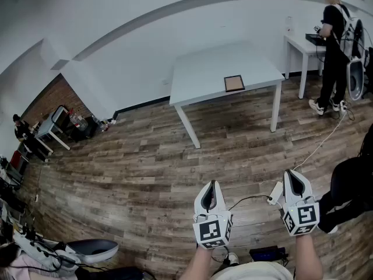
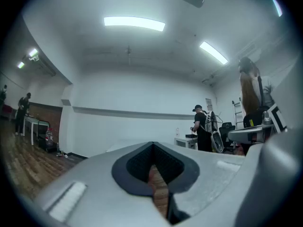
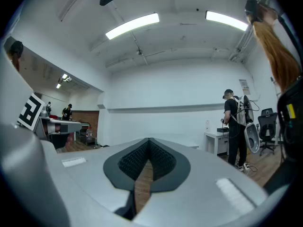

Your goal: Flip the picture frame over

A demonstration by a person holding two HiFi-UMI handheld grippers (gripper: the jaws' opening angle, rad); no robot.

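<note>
Head view, left to right. At the far left, a brick wall (image 1: 49,101) with a small desk (image 1: 51,128) in front of it and a seated person (image 1: 20,127) beside it. A wood-plank floor (image 1: 145,162) covers the room.

Centre, far side: a white table (image 1: 204,74) stands against the white wall. The picture frame (image 1: 234,83) lies flat on the table top, near the front edge and toward the right end, with its brown panel facing up. Nothing touches it.

Foreground, low in the view: the left gripper (image 1: 210,185) is held over the floor, well apart from the table, with its marker cube (image 1: 211,232) nearest the camera. In the left gripper view the left gripper's (image 2: 152,145) jaws stand closed tip to tip, with only a thin sliver of floor visible behind them and nothing between them.

Just to its right, the right gripper (image 1: 293,175) is held at about the same height. The right gripper view shows the right gripper's (image 3: 149,141) jaws likewise brought together and empty.

Far right: a white cable (image 1: 317,147) runs across the floor toward a second person (image 1: 333,45) in dark clothes, who stands at a small white side table (image 1: 297,42).
</note>
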